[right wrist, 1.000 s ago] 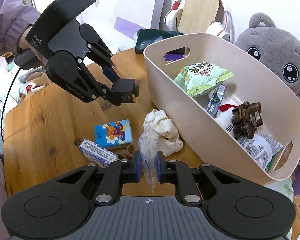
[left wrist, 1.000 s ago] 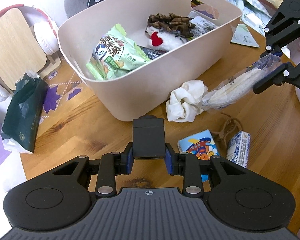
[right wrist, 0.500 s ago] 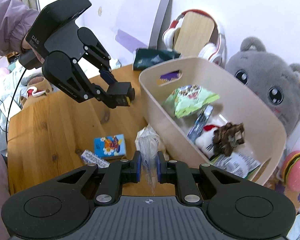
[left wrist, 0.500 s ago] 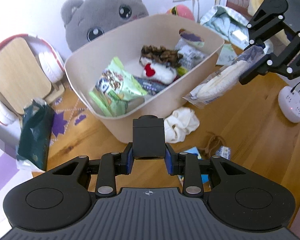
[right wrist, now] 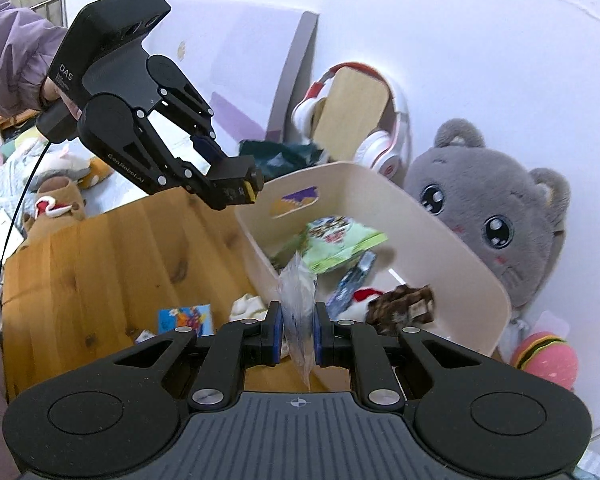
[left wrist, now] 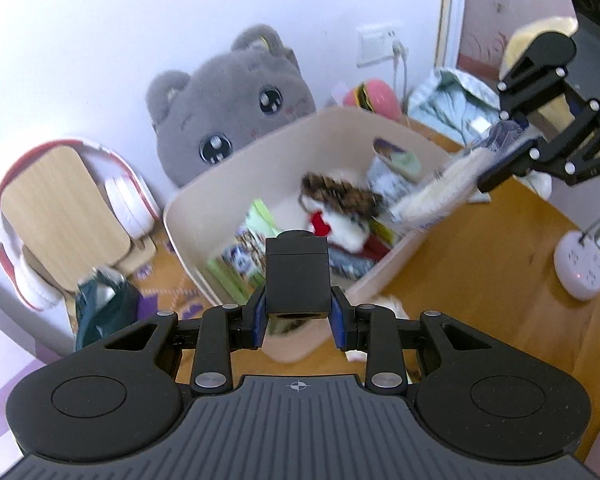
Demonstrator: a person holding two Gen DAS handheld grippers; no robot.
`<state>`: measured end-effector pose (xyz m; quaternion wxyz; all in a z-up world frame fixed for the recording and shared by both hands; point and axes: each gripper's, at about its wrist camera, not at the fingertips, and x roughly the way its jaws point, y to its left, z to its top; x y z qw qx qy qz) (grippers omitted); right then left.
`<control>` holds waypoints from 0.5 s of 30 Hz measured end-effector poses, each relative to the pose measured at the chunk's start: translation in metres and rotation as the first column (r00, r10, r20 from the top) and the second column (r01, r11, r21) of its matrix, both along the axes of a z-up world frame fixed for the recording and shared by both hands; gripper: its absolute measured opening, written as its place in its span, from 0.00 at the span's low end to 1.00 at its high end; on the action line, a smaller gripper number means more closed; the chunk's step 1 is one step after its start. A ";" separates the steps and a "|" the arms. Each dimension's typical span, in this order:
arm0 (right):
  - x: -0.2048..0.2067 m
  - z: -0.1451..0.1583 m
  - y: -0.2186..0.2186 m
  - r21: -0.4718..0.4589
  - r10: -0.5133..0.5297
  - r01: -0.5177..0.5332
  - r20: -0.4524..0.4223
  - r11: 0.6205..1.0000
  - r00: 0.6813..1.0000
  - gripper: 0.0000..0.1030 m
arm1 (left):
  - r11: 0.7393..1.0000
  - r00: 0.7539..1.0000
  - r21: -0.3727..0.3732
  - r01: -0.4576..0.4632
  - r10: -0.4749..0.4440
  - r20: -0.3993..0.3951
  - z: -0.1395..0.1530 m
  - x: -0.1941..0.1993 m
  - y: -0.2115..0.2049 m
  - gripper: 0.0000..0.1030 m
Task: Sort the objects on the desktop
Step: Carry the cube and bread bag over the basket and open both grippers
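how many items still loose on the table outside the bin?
3 visible: a cartoon-print box, a white cloth beside the bin, and a small white packet by the box. More may be hidden behind the right gripper.

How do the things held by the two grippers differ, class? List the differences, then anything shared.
The left gripper clamps a black box, rigid and opaque. The right gripper pinches a clear packet, soft, see-through and flattened between the fingers. Shared: both grippers are shut on their loads, both lifted near the beige bin.
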<state>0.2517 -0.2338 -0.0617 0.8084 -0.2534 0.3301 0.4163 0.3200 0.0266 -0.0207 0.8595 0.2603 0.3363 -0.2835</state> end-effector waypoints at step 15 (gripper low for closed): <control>0.033 0.031 -0.005 0.032 -0.025 0.022 0.070 0.999 0.997 0.14 | 0.999 1.000 -0.046 0.009 -0.008 0.024 0.018 0.033 -0.032 0.31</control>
